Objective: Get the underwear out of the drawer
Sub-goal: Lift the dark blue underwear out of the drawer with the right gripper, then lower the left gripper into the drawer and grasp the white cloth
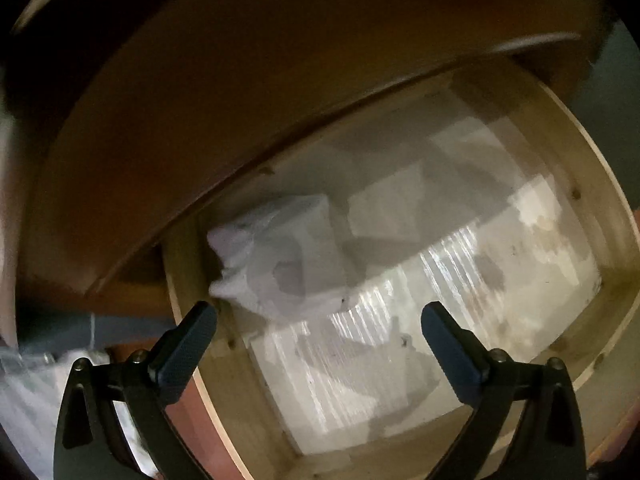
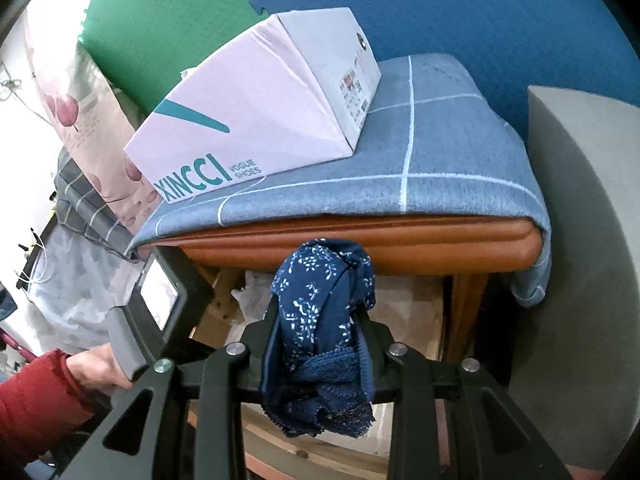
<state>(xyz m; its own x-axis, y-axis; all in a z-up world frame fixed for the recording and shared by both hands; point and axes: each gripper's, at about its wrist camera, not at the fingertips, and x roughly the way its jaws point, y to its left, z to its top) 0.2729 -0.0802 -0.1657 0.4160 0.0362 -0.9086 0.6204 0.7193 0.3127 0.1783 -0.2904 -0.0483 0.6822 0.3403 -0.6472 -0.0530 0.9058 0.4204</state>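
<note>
The right tool [image 2: 320,316] is closed narrowly on a bunched piece of navy underwear [image 2: 322,320], printed with small white flowers and edged with dark blue lace. The cloth is pinched between the two black fingers and hangs in a crumpled lump above and below them. It is held up in front of the open drawer [image 2: 408,304], clear of the drawer's inside, just below the rounded orange-brown wooden front edge of the tabletop [image 2: 400,236].

A blue-grey cloth with thin white grid lines [image 2: 440,148] covers the tabletop and droops over its right corner. On it, toward the back left, lies a pale pink shoe box [image 2: 256,120] with teal lettering. At the lower left of the right wrist view, a hand [image 2: 98,368] in a red sleeve [image 2: 32,412] grips the handle of the other device.

The left tool [image 1: 320,320] points steeply down into the drawer with its jaws spread wide and nothing between them. Its dark blue textured fingertips [image 1: 192,328] stand well apart, one over the drawer's left wall, the other over its floor. The drawer is pale unfinished wood, lined with whitish, streaky paper or plastic [image 1: 400,320]. A crumpled white bag or wrapping [image 1: 276,256] lies against the back left corner; the picture is blurred, so what it is cannot be told.
</note>
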